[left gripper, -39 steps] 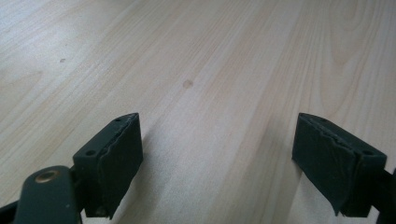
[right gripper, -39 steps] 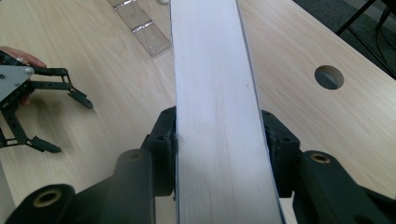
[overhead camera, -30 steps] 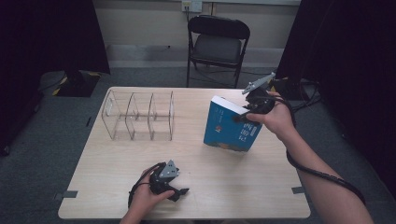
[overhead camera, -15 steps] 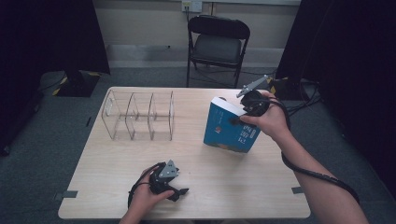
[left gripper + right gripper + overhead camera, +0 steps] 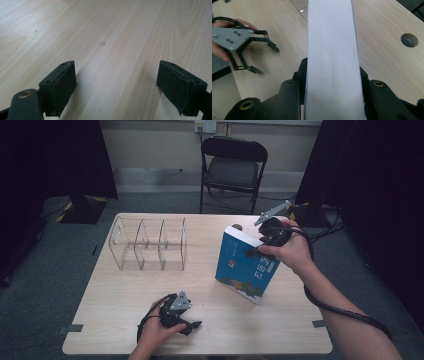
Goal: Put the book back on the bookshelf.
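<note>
High view: blue-covered book [image 5: 247, 267] upright, tilted, white page edge up.

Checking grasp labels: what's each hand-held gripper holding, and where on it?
The right hand-held gripper is clamped across the blue book's upper page edge, near a corner, with the book standing. The left hand-held gripper is open above the table, holding nothing.

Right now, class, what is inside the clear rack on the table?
Nothing shows inside the clear rack: its compartments look bare, with the table visible through the walls. The book stands apart, held in the right tool.
</note>
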A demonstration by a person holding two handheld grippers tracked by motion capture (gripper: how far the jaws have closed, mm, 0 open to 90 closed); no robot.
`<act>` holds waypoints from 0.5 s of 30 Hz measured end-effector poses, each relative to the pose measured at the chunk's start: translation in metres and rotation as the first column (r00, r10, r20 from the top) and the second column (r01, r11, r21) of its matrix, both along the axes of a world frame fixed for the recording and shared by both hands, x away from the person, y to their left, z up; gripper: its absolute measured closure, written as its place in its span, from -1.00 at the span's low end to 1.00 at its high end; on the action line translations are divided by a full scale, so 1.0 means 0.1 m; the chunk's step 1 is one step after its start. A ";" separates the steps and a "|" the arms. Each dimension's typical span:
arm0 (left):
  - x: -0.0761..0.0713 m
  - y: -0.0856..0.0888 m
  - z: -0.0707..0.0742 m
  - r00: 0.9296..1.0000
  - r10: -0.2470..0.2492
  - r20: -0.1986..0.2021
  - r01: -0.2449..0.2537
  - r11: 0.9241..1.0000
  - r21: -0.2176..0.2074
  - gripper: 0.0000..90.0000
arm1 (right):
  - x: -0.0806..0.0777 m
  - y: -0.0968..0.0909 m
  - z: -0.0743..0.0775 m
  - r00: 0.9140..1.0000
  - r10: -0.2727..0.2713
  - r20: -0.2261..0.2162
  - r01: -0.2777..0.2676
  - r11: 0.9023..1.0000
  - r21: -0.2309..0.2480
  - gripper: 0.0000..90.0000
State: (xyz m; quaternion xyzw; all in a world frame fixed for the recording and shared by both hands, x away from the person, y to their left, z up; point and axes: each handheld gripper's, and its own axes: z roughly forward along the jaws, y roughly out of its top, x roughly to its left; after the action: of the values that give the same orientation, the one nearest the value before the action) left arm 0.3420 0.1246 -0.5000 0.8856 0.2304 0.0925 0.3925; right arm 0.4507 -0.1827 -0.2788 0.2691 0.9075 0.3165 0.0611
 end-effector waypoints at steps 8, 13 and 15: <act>0.00 0.00 0.00 1.000 0.003 -0.001 -0.003 1.000 0.004 -0.67 | -0.32 0.12 0.09 0.996 0.092 0.023 -0.092 0.996 -0.006 0.36; 0.00 0.00 0.00 1.000 0.006 -0.001 -0.006 1.000 0.005 -0.70 | -0.49 0.20 0.06 0.988 0.155 0.010 -0.155 0.988 -0.022 0.36; 0.00 0.00 0.00 1.000 0.008 -0.001 -0.008 1.000 0.005 -0.70 | -0.55 0.21 0.05 0.984 0.177 0.012 -0.176 0.984 -0.020 0.36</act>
State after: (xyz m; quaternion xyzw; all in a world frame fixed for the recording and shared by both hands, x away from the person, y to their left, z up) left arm 0.3424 0.1244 -0.5001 0.8856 0.2340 0.0941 0.3899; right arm 0.3953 -0.1614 -0.2733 0.1848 0.9303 0.3142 0.0415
